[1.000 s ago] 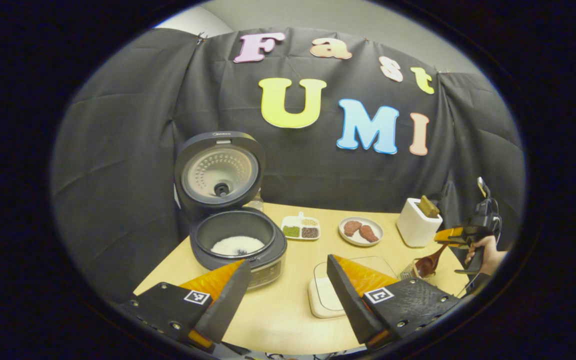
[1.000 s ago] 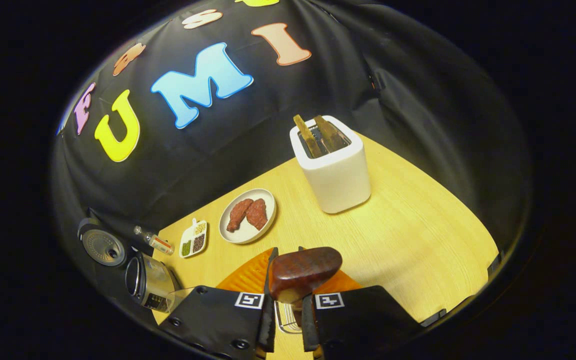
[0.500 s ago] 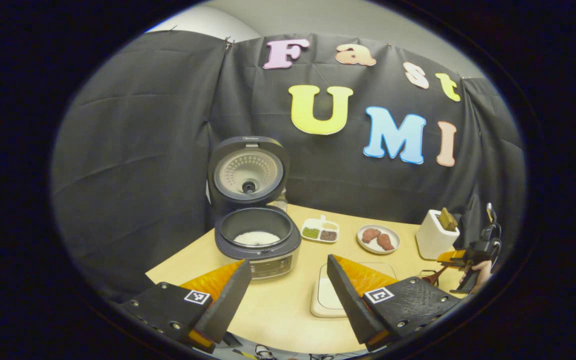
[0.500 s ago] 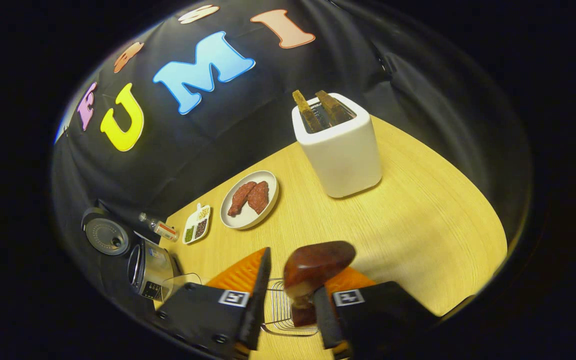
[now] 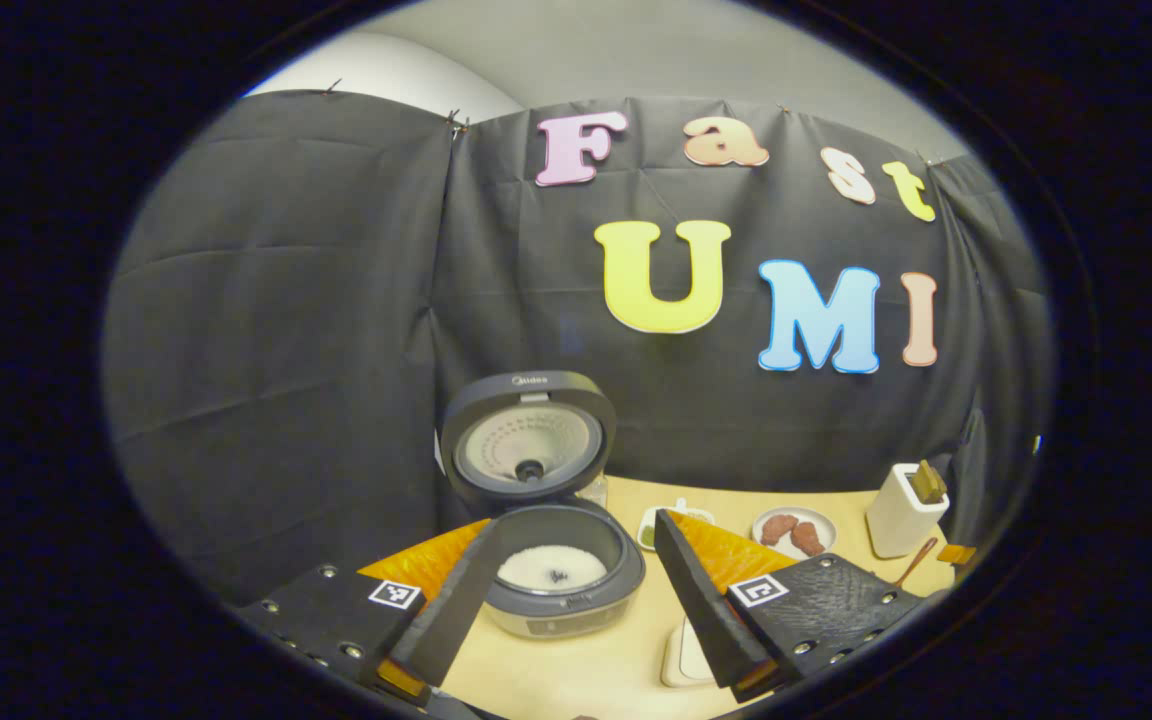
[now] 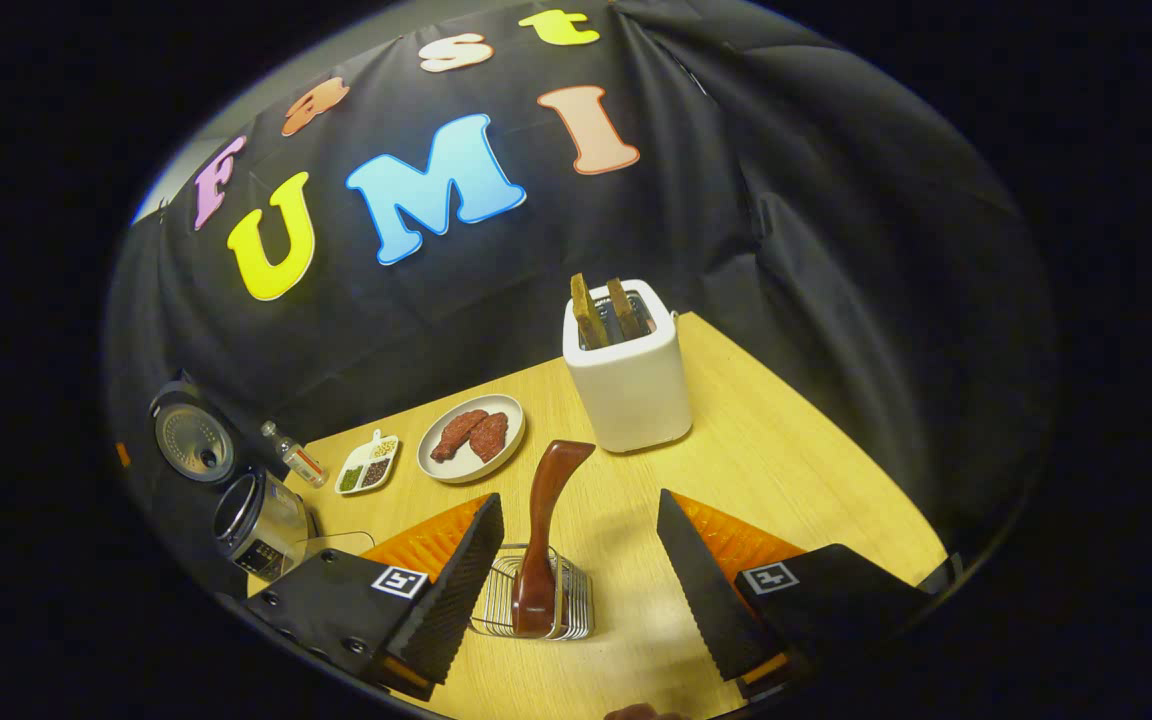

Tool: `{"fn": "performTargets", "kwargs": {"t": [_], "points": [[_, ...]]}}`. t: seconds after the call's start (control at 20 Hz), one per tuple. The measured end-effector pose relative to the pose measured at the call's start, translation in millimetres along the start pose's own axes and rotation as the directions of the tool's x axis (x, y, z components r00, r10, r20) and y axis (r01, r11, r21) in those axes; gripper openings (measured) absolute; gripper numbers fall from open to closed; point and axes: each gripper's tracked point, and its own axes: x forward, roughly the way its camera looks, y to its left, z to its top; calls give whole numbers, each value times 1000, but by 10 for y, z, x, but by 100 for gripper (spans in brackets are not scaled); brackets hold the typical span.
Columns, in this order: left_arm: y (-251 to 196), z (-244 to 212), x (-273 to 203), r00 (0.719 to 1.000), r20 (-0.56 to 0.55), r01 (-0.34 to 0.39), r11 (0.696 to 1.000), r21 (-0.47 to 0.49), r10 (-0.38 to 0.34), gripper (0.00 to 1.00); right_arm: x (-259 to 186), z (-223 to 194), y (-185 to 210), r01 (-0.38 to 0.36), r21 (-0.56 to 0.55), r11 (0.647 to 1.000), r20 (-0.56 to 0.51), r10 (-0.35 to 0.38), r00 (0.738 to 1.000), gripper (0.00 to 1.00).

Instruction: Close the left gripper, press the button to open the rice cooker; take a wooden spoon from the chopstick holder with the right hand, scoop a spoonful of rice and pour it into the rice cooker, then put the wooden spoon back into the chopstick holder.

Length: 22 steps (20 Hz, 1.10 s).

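Observation:
The wooden spoon (image 6: 546, 520) stands upright in the wire chopstick holder (image 6: 496, 610), bowl down and handle up. My right gripper (image 6: 576, 590) is open around it, with both fingers apart from the spoon. In the left gripper view the rice cooker (image 5: 561, 600) stands with its lid (image 5: 528, 440) raised and white rice (image 5: 548, 568) in the pot. My left gripper (image 5: 576, 600) is open in front of the cooker with nothing between its fingers. The spoon's handle (image 5: 913, 562) shows at the far right. The cooker (image 6: 258, 520) also sits at the left of the right gripper view.
A white box (image 6: 628, 385) with wooden pieces stands behind the wire holder on the wooden table (image 6: 796, 460). A plate of meat (image 6: 471, 450), a divided seasoning dish (image 6: 368, 466) and a small bottle (image 6: 294, 458) sit toward the cooker. A pale container (image 5: 684, 655) lies near my left gripper.
My right gripper has opened and let go of the spoon, which now stands in the wire holder. It has drawn back. My left gripper has pulled back and tilted up.

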Motion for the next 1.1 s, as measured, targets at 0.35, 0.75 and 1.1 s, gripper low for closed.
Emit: {"fn": "performTargets", "kwargs": {"t": [0.35, 0.75, 1.1], "points": [[468, 786, 1067, 996, 67, 68, 998, -14, -67, 96, -567, 370, 414, 81, -186, 979, 192, -44, 980, 98], [620, 987, 2542, 984, -20, 173, 975, -138, -178, 96, -1199, 681, 610, 233, -160, 959, 371, -160, 915, 99], [635, 463, 3091, 958, -240, 126, 981, -148, -159, 95, -1406, 444, 464, 311, -176, 934, 348, -237, 907, 98]]}}
